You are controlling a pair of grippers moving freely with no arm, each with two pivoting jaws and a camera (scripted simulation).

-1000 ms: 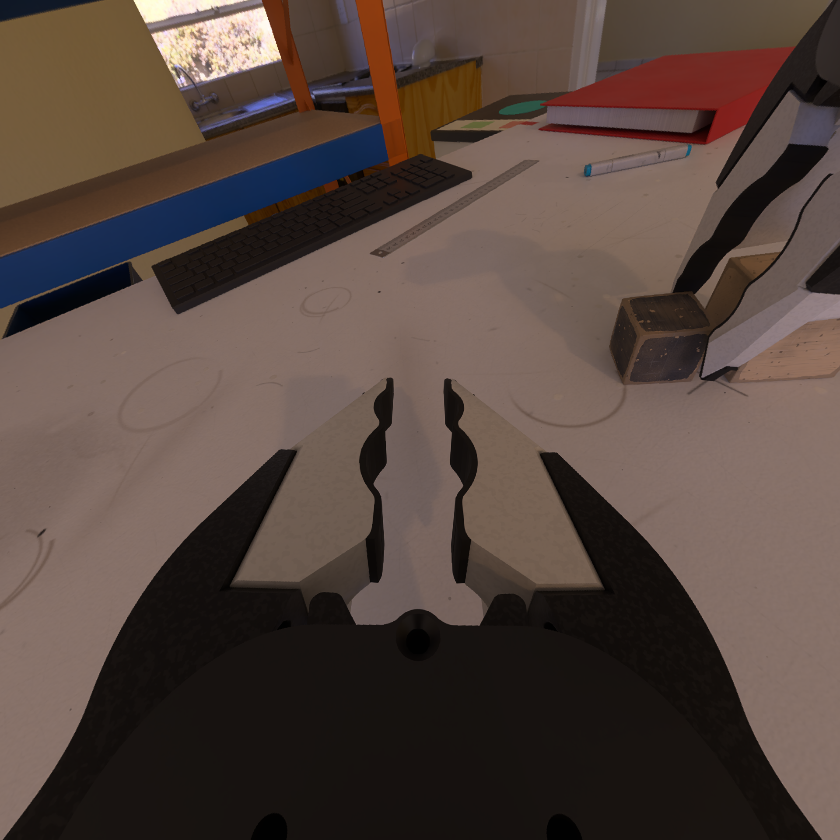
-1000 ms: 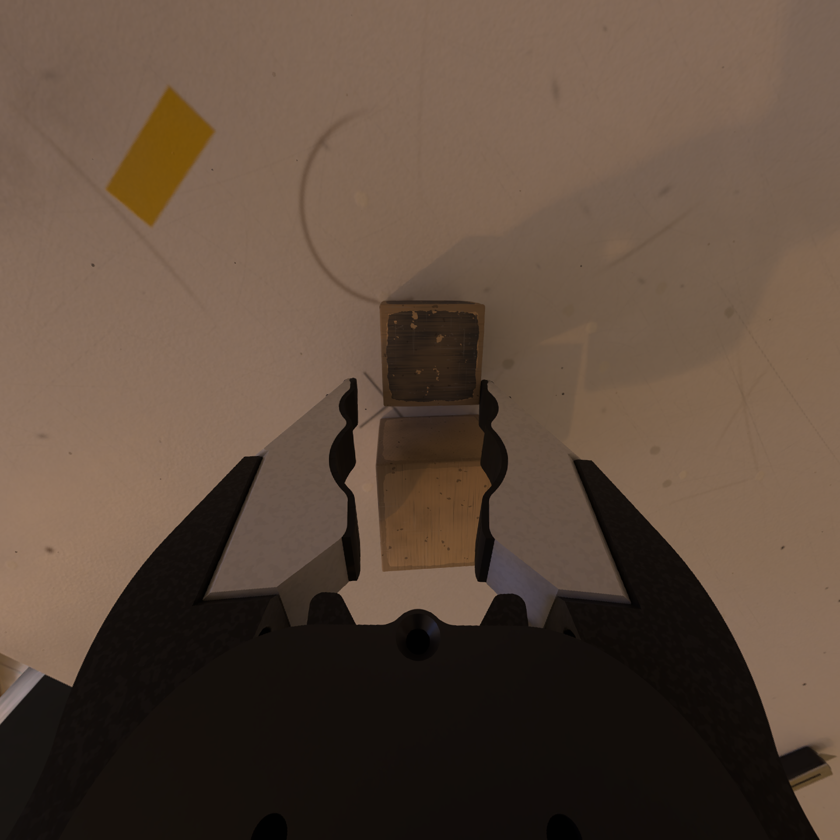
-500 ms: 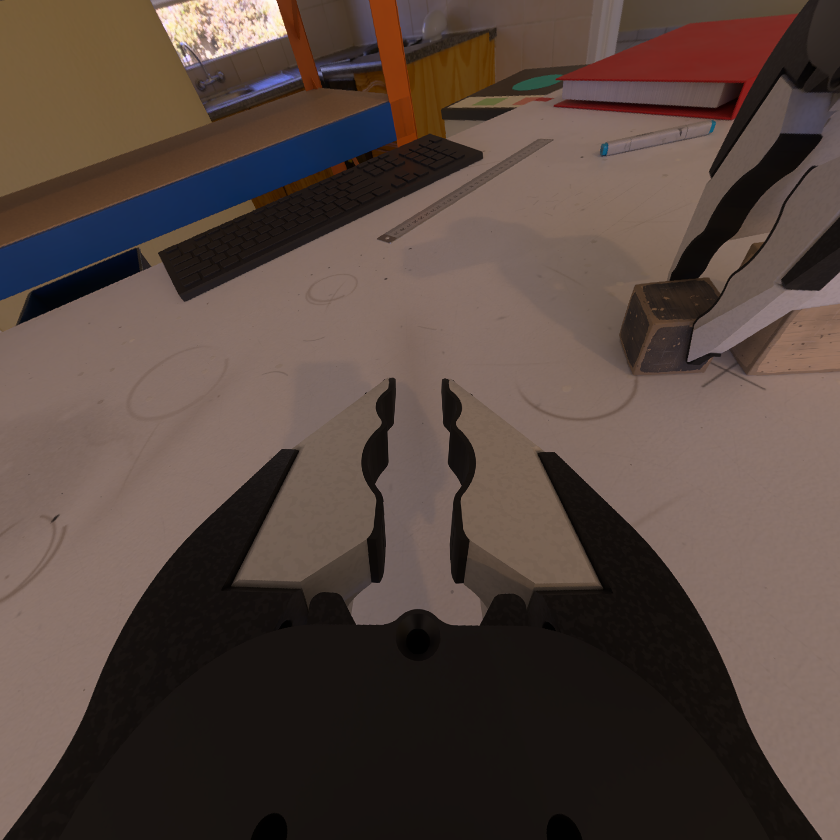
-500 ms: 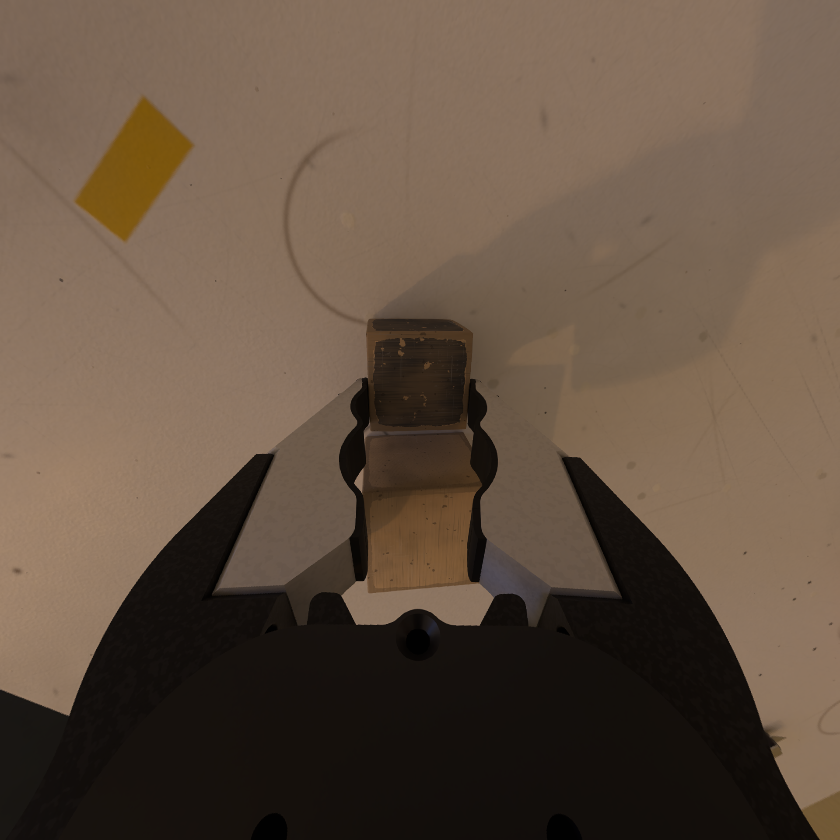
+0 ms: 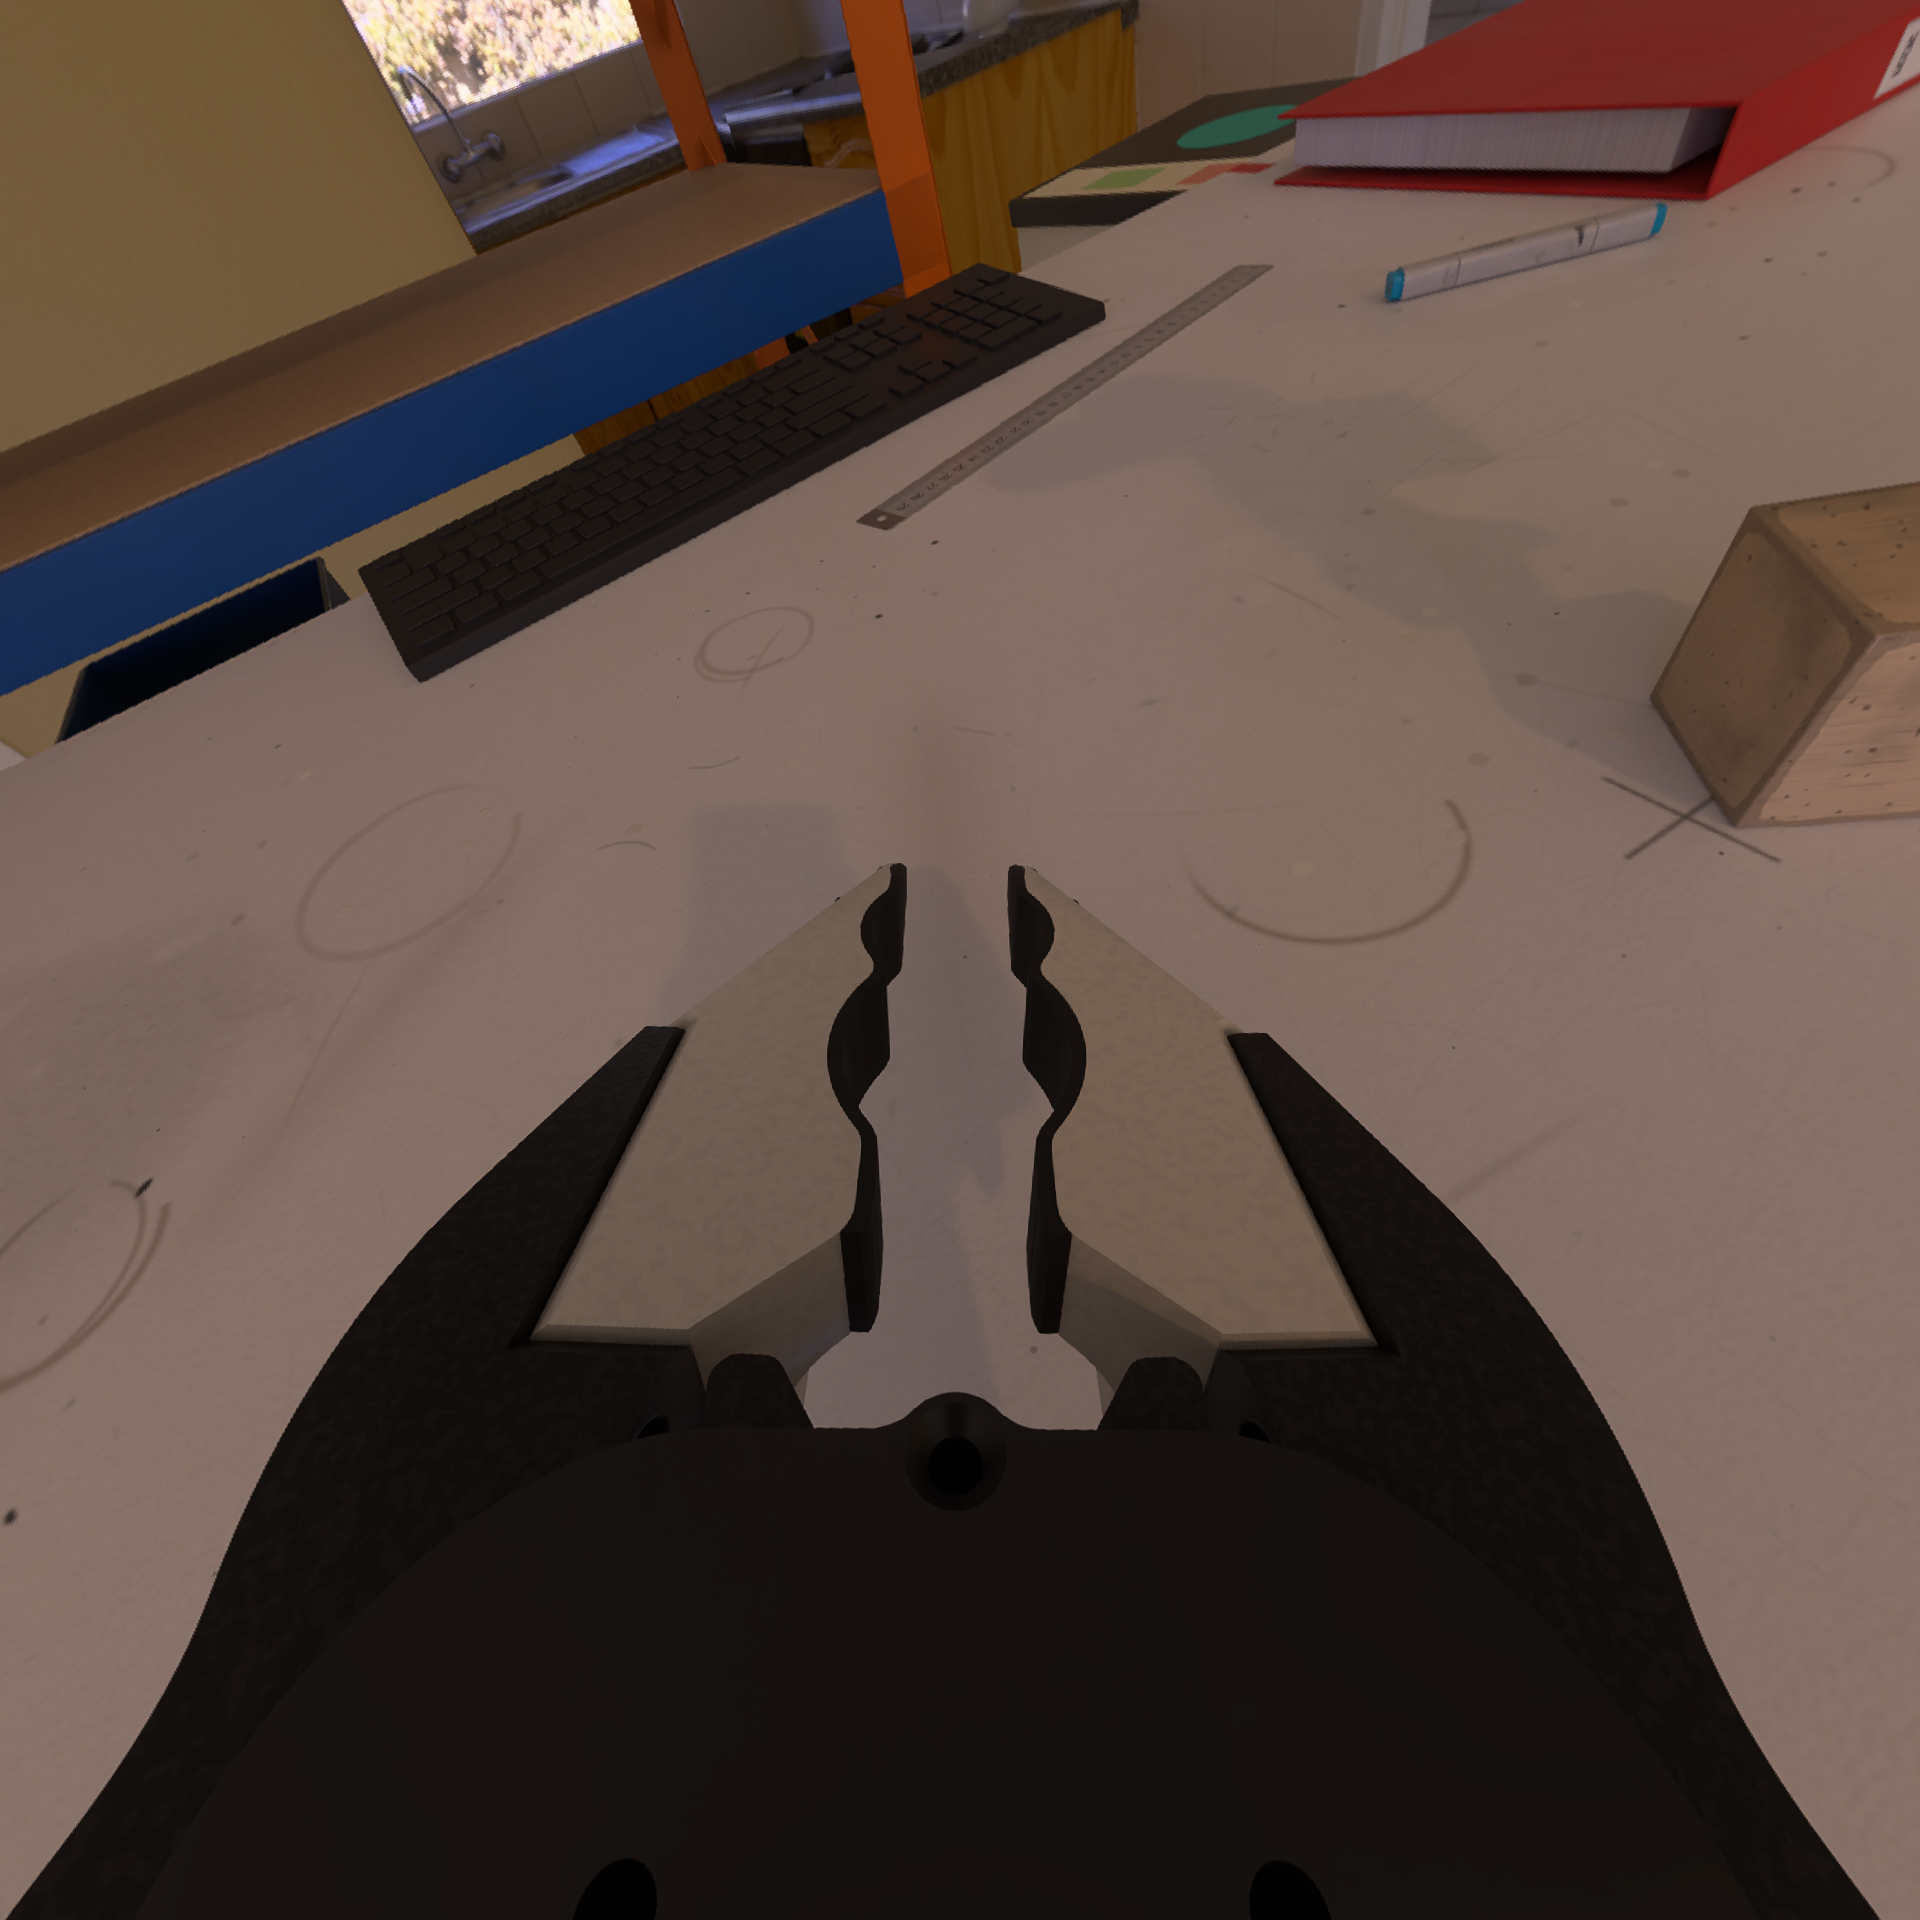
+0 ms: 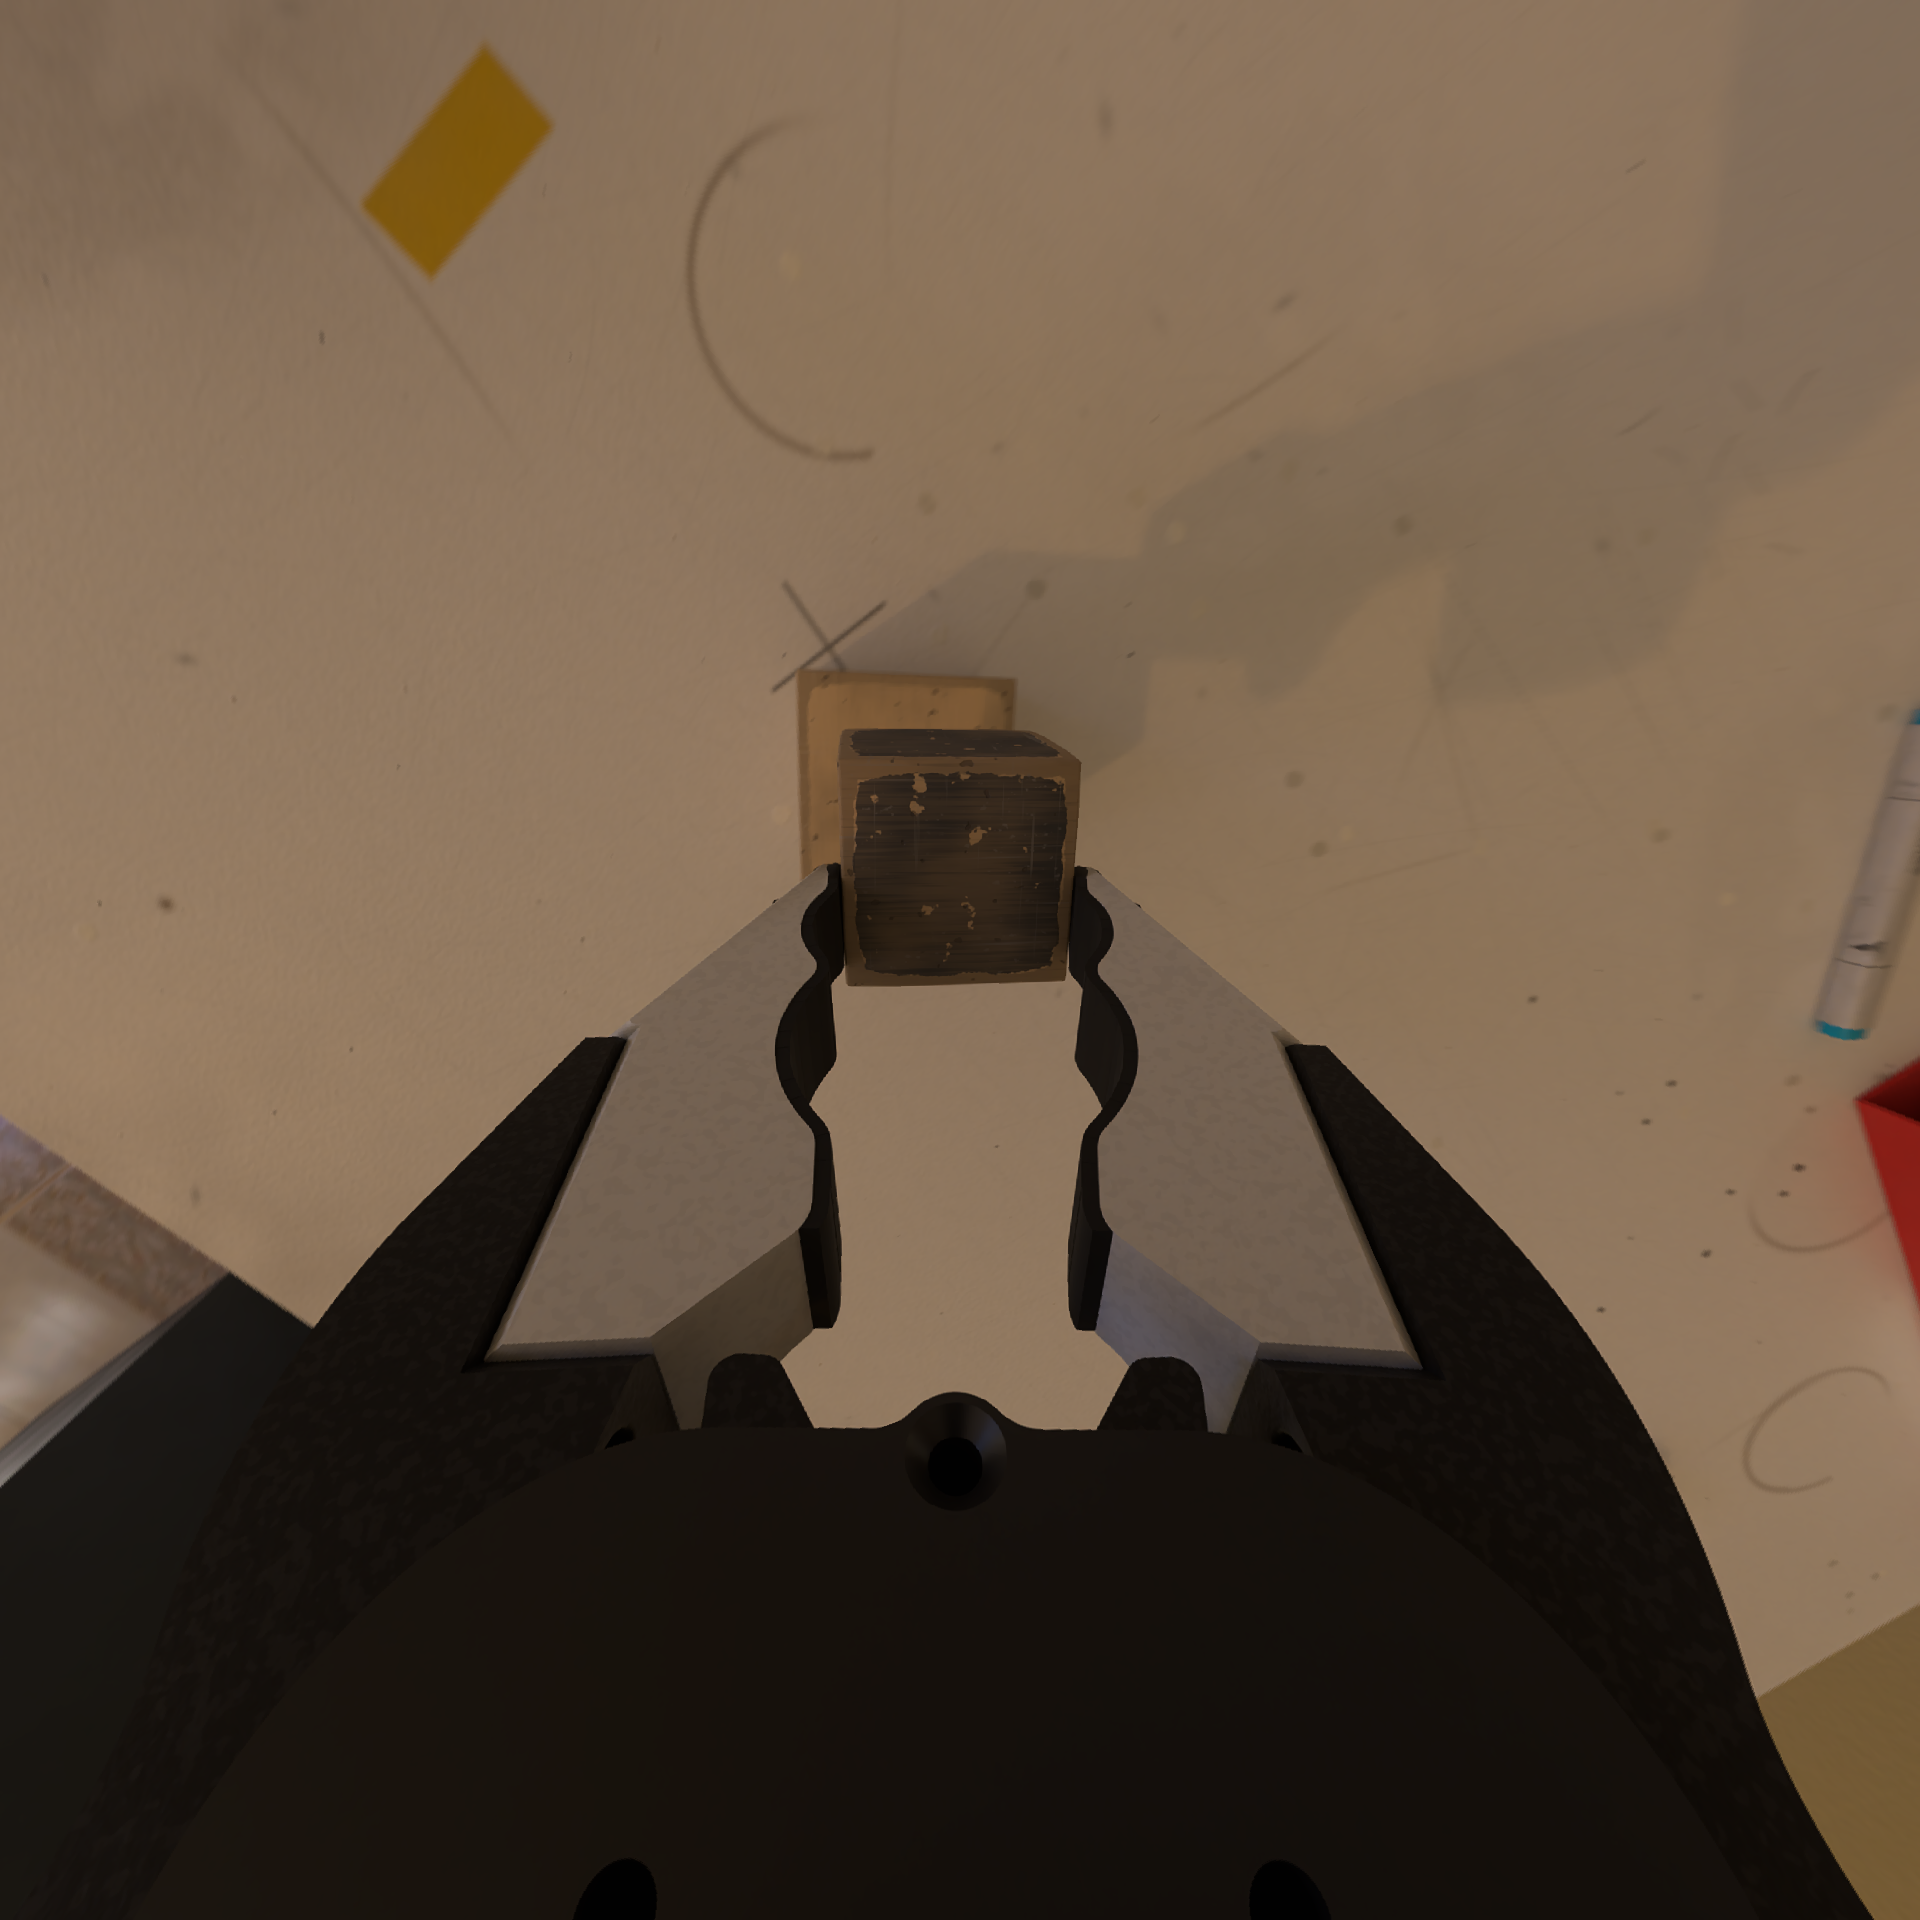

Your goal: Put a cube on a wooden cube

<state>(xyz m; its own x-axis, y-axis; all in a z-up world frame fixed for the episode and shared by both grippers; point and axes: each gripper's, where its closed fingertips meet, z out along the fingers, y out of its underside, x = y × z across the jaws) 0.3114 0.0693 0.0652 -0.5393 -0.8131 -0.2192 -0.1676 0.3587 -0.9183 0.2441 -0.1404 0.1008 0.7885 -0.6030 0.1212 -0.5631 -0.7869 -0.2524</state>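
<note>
My right gripper point(image 6: 956, 883) is shut on a dark, worn cube point(image 6: 956, 873), gripped at the fingertips and held up off the table. Below and just beyond it, the light wooden cube point(image 6: 904, 707) stands on the white table, partly hidden by the dark cube. In the left wrist view the wooden cube point(image 5: 1808, 665) stands alone at the right edge, next to a pencilled cross. Neither the dark cube nor the right gripper shows there. My left gripper point(image 5: 956, 883) hovers low over the table, left of the wooden cube, its fingers a narrow gap apart and empty.
A black keyboard point(image 5: 727, 457), a metal ruler point(image 5: 1070, 390), a blue-capped marker point(image 5: 1527, 249) and a red binder point(image 5: 1621, 104) lie at the far side. A blue-edged shelf point(image 5: 416, 416) stands beyond the table edge. A yellow patch point(image 6: 457, 161) marks the table.
My right gripper closed on the dark cube and lifted it off the table, out of the left wrist view. The wooden cube now stands uncovered. My left gripper barely moved.
</note>
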